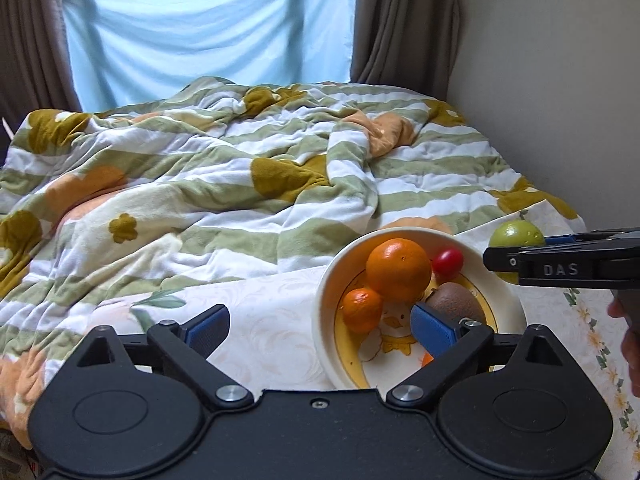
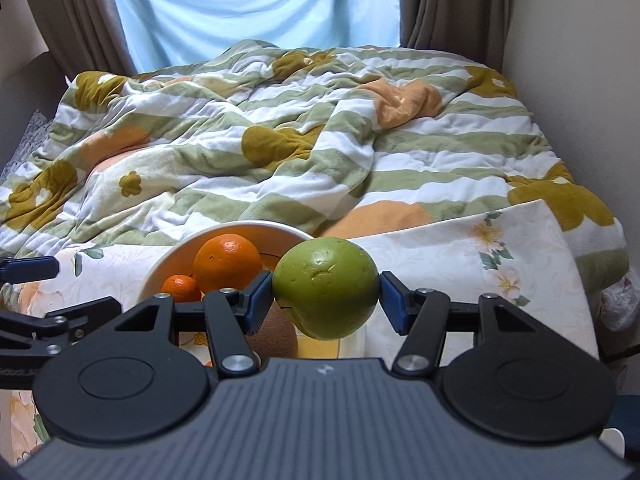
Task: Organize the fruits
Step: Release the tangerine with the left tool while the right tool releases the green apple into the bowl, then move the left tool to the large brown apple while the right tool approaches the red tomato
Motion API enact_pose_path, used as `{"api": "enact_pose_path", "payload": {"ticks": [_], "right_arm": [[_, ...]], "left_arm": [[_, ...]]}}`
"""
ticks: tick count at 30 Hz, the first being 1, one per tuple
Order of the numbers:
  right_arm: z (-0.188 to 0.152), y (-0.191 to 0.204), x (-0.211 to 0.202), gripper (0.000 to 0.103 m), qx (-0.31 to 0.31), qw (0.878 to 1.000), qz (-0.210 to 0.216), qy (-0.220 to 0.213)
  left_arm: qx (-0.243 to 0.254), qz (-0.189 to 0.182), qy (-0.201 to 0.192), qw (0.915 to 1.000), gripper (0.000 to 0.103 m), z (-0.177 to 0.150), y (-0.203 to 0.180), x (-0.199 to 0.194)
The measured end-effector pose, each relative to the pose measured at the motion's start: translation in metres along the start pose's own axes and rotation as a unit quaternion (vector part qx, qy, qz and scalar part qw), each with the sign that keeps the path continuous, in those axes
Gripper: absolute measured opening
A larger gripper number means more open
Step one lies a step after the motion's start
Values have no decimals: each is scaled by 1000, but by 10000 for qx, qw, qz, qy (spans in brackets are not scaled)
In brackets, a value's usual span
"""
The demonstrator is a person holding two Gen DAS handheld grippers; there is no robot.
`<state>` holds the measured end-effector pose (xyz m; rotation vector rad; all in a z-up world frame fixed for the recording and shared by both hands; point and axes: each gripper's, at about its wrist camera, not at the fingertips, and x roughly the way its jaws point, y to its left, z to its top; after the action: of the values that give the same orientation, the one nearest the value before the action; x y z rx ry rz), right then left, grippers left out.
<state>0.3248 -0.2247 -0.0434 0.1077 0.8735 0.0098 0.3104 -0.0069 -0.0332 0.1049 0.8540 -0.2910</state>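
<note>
1. Rumpled striped blanket (image 1: 224, 168) fills the bed behind a flowered cloth (image 2: 480, 264).
2. On it, a bowl (image 1: 324, 292) already holds an orange (image 1: 398, 270), mandarin (image 1: 362, 308), kiwi (image 1: 454, 304) and small red fruit (image 1: 448, 262).
3. Left gripper (image 1: 320, 326) hangs spread wide, empty, at the bowl's near rim.
4. Right gripper (image 2: 326, 300) pinches a green apple (image 2: 326, 288) just beside the bowl, apparently the last fruit to go in.

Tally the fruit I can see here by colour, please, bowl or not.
Orange: 2, a large orange and a small mandarin, both in the bowl.
Red: 1, a small red fruit in the bowl.
Brown: 1, a kiwi in the bowl.
Green: 1, a green fruit held in the right tool.
Total: 5
</note>
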Motion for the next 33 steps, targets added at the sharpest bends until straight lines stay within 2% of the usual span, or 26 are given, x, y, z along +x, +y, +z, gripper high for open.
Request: {"api": "enact_pose_path", "payload": {"ticks": [8,15,17,18,19,22,33], "right_arm": [[-3,6,23,73,-232,9997,98,63],[-5,9,32,73,-395,9991,116,75],[-7,10,32,79,-426,9991,88,26],[-8,11,30,94,-459,9989,41,-56],[-8,12,28,103,-496,9987,-16,-121],[-11,12,20,103,-540,9980,-50,-330],[-20,7,1,103,-522,9983,74,-266]], "left_arm": [[-41,281,0,9996,100,-14,3,-17],[-118,368,-20,9993,100,-23,1,-24],[-133,399,-31,9991,100,-25,0,-25],[-139,409,-42,9991,100,-25,-1,-25],[-146,425,-52,9990,100,-26,-1,-26],[-179,461,-36,9988,100,-30,-2,-26],[-249,528,-179,9981,100,-33,-15,-44]]}}
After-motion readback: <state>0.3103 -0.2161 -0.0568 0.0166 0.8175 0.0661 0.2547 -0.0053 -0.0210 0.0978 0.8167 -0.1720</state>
